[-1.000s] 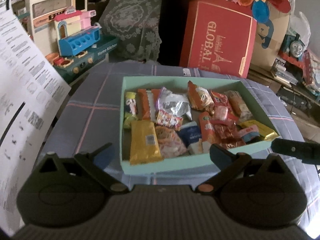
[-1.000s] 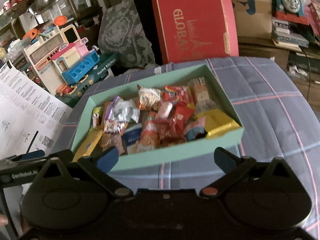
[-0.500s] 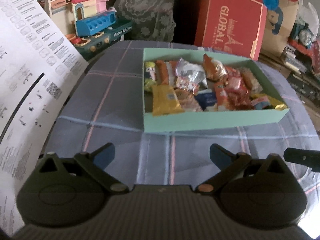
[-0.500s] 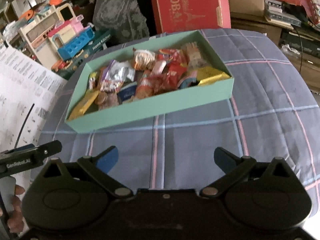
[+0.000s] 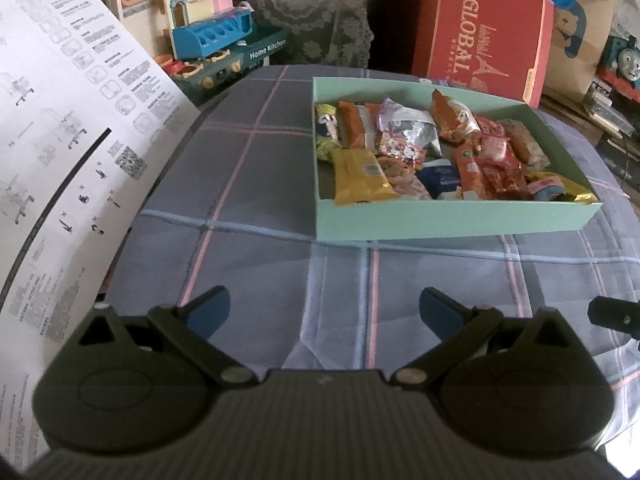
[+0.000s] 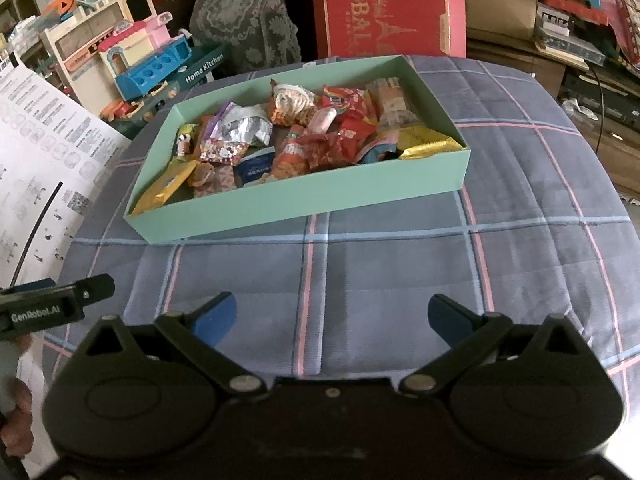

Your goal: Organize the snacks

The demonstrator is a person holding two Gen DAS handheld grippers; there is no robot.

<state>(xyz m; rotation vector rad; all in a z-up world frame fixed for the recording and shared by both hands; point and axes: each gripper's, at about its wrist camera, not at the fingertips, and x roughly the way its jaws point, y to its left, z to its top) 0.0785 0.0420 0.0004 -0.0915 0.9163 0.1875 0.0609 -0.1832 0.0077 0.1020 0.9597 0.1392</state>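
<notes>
Filling a shallow mint-green cardboard box [image 5: 452, 220], the snacks [image 5: 432, 160] lie heaped in crinkled foil and glossy plastic wrappers: a flat yellow packet [image 5: 360, 176] at the near left corner, a silver pouch [image 5: 412, 132] toward the back, red packs [image 5: 496, 168] on the right. The box is rectangular with straight, thin walls and sits on a tabletop covered by a soft, quilted blue-grey plaid cloth [image 6: 380, 272]. A broad stretch of bare cloth lies between the box's near wall and both claws. The left claw [image 5: 324, 308] and the right claw [image 6: 332, 314] are each spread wide, holding nothing, well short of the box. A printed white sheet [image 5: 60, 140] stands at the left edge; a red carton [image 6: 384, 12] stands behind the box.
</notes>
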